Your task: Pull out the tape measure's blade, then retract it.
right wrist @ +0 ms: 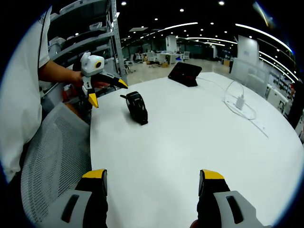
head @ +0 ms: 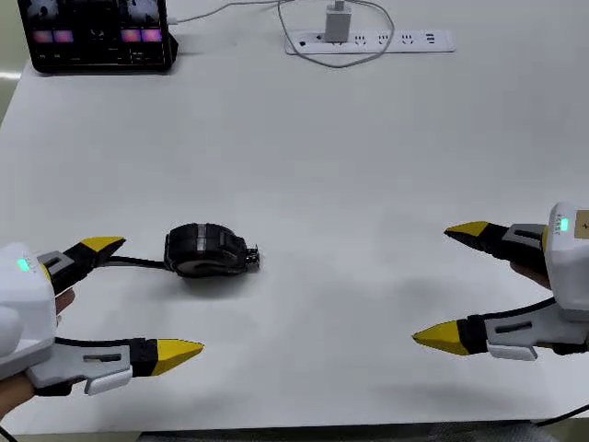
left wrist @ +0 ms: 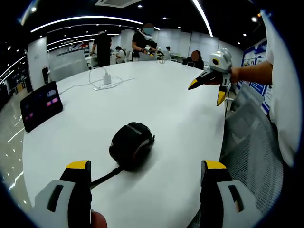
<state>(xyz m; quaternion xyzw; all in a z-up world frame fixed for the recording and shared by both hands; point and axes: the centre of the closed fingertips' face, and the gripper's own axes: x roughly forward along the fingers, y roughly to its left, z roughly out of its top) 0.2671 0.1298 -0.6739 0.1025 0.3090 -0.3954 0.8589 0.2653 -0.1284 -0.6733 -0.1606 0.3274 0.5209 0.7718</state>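
A black tape measure (head: pixel 206 250) (left wrist: pixel 132 144) (right wrist: pixel 137 107) lies on the white table (head: pixel 331 166), its wrist strap (head: pixel 138 262) trailing left toward my left gripper. The blade is wound in. My left gripper (head: pixel 147 296) (left wrist: pixel 145 169) stands open just left of the case, its yellow-tipped jaws wide apart and touching nothing. My right gripper (head: pixel 451 285) (right wrist: pixel 152 174) is open too, far to the right of the tape measure, with bare table between its jaws.
A dark tablet (head: pixel 99 35) stands at the back left. A white power strip (head: pixel 386 40) with a charger and looped cable (head: pixel 336 37) lies at the back centre. A mesh chair (right wrist: pixel 52 156) sits at the table's near edge. Several people stand far behind.
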